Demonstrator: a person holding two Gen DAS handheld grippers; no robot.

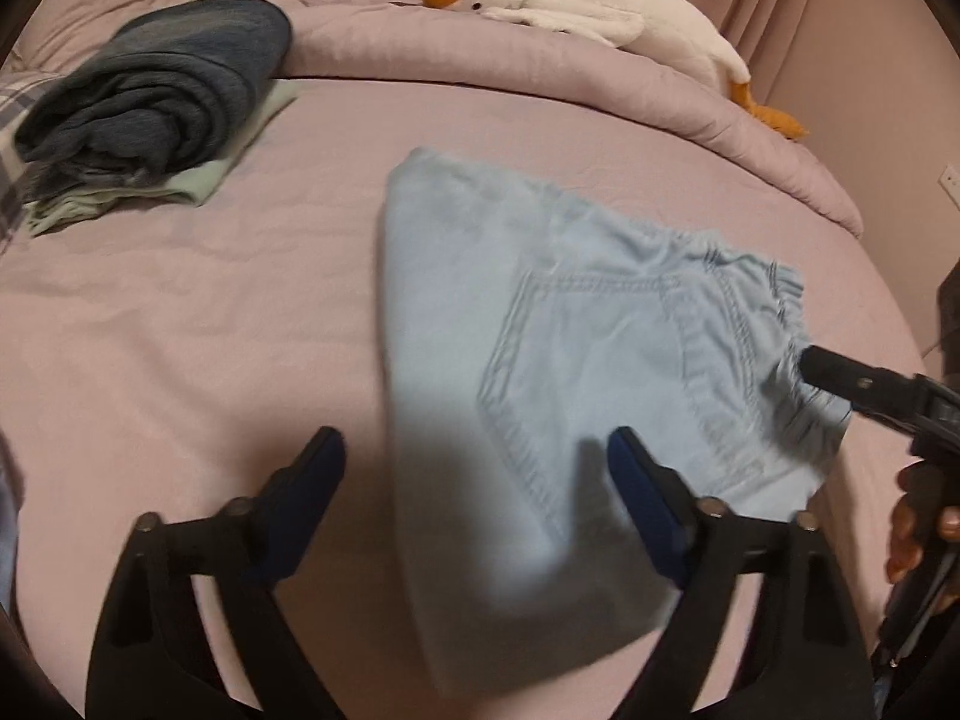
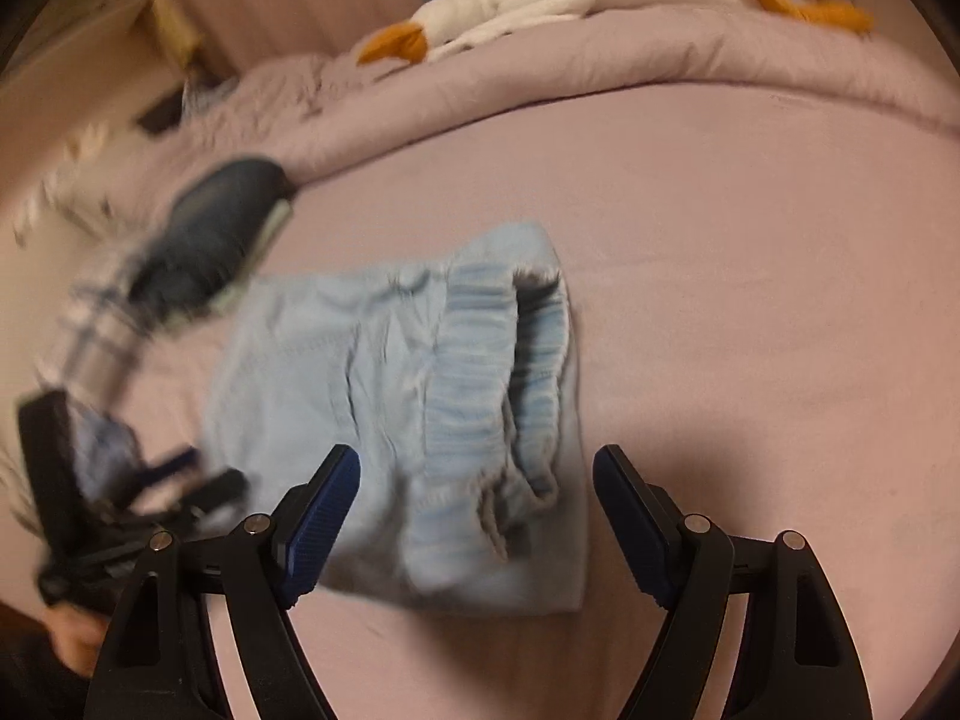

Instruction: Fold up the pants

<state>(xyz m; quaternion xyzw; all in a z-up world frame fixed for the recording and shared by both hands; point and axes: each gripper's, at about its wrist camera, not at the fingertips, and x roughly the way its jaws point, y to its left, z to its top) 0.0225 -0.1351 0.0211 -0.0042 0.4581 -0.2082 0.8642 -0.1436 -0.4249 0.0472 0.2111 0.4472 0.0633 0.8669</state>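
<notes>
Light blue pants (image 1: pixel 540 324) lie folded into a compact shape on the pink bed sheet, back pocket up and elastic waistband toward the right. In the right wrist view the pants (image 2: pixel 384 384) show the gathered waistband near my fingers. My left gripper (image 1: pixel 477 450) is open and empty, its jaws straddling the near edge of the pants. My right gripper (image 2: pixel 477 468) is open and empty just above the waistband; it also shows in the left wrist view (image 1: pixel 840 378) at the waistband's right edge. The left gripper shows blurred in the right wrist view (image 2: pixel 180 480).
A stack of folded clothes, dark blue jeans (image 1: pixel 162 96) on a pale green garment (image 1: pixel 198 186), sits at the far left of the bed. A white plush goose (image 1: pixel 576 6) lies on the rolled pink duvet (image 1: pixel 540 78) at the back. A wall is at the right.
</notes>
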